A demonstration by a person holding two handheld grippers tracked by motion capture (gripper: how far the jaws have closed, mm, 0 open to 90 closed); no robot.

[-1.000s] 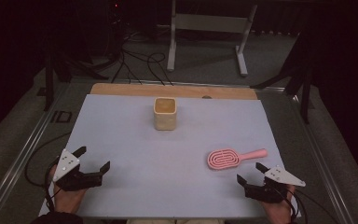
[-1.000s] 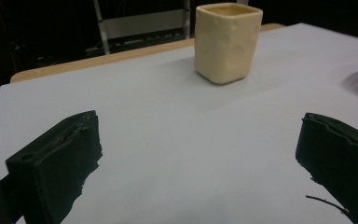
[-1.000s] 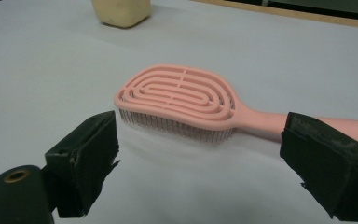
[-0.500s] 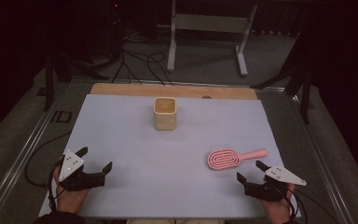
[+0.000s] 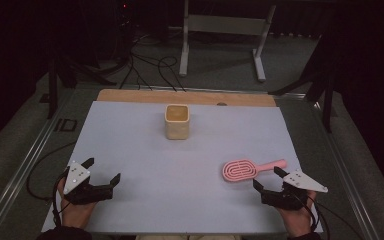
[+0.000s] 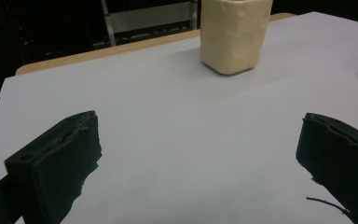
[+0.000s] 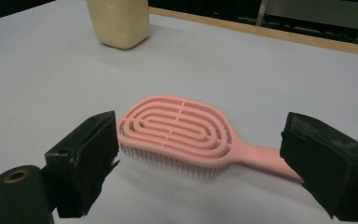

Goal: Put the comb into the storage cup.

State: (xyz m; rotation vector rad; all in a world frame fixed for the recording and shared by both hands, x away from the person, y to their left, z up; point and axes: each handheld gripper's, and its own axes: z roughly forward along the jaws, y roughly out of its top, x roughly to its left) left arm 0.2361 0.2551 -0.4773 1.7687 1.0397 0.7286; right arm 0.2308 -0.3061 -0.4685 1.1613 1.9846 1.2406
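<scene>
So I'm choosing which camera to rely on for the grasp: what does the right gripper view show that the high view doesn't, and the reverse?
Right gripper view alone: the pink hairbrush's bristles facing down onto the sheet, seen from the side, with the brush lying just beyond the open jaws.
High view alone: the left gripper, both hands, the floor and the metal stand behind the table.
Both: the brush, the cream cup, the white sheet, and the right gripper.
</scene>
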